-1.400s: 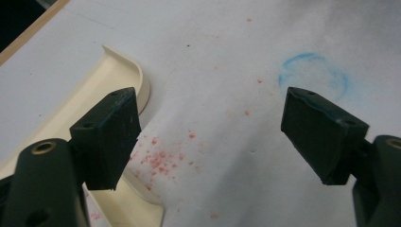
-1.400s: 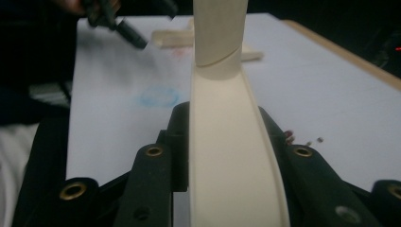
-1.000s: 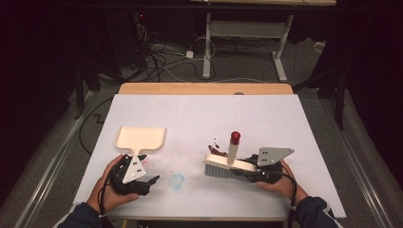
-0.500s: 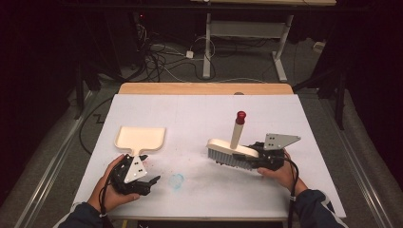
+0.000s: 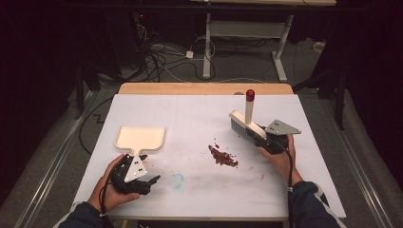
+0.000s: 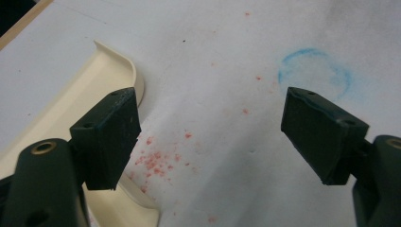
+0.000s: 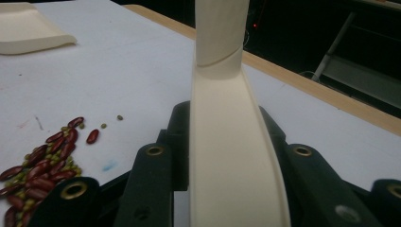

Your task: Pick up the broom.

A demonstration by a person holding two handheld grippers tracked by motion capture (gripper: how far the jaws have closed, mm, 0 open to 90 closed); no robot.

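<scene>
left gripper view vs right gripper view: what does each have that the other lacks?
Left gripper view: the open left claw, a blue ring stain and faint red specks.
Right gripper view: the right claw shut on the brush, a bean pile and the wooden table edge.
Both: the dustpan and the white table cover.

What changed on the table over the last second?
The right gripper, shut on the brush, carried it toward the table's right and far side, off the pile of beans, which now lies uncovered. Unchanged: the left gripper sits open beside the dustpan, which kept its place; the brush was held throughout.
</scene>
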